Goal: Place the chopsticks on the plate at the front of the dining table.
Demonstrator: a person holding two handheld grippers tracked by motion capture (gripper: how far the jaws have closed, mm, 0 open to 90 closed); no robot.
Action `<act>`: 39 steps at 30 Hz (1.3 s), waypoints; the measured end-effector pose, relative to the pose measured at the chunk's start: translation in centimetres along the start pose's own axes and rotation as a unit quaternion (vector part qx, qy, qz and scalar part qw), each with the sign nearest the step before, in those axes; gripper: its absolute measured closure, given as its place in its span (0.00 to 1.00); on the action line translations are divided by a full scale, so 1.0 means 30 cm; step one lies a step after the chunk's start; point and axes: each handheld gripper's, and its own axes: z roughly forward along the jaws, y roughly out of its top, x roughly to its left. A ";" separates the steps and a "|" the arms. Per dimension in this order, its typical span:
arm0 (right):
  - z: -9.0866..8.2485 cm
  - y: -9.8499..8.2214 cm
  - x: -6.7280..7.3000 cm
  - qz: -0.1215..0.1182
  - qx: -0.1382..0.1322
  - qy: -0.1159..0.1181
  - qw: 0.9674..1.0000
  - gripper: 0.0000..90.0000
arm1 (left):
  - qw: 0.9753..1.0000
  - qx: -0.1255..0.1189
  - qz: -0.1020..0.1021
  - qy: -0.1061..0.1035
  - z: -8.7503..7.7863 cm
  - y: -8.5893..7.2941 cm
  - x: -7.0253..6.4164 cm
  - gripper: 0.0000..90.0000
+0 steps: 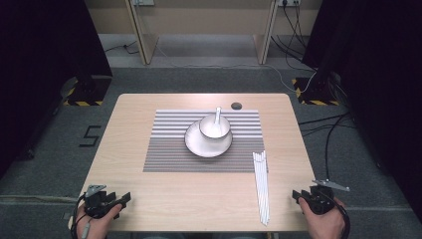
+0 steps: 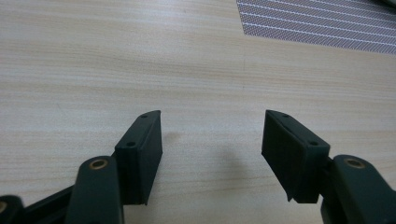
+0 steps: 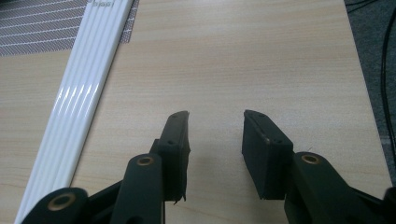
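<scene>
Right gripper view — chopsticks (image 3: 77, 107) cut off at both ends.

Left hand (image 1: 94, 221) at near left corner, gripping left gripper (image 1: 122, 199), jaws pointing right and slightly far, spread wide, nothing between. Left gripper view: both black jaws apart, pads (image 2: 140, 149) facing inward, bare gap. Right hand (image 1: 324, 219) at near right corner, holding right gripper (image 1: 297, 195), jaws pointing left and far, wide apart, empty. Both forearms enter from near edge. Both grippers low, well apart from each other.
</scene>
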 end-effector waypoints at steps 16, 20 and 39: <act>0.001 0.046 0.075 -0.012 0.026 0.019 0.999 0.71 | 1.000 0.002 -0.002 -0.003 -0.001 -0.002 -0.004 0.42; 0.018 0.076 0.114 -0.013 0.054 0.023 0.998 0.73 | 1.000 0.001 -0.003 -0.003 0.002 -0.002 -0.003 0.42; 0.156 0.204 0.281 -0.052 0.143 0.000 0.988 0.82 | 1.000 0.006 0.004 -0.009 0.004 -0.005 -0.014 0.42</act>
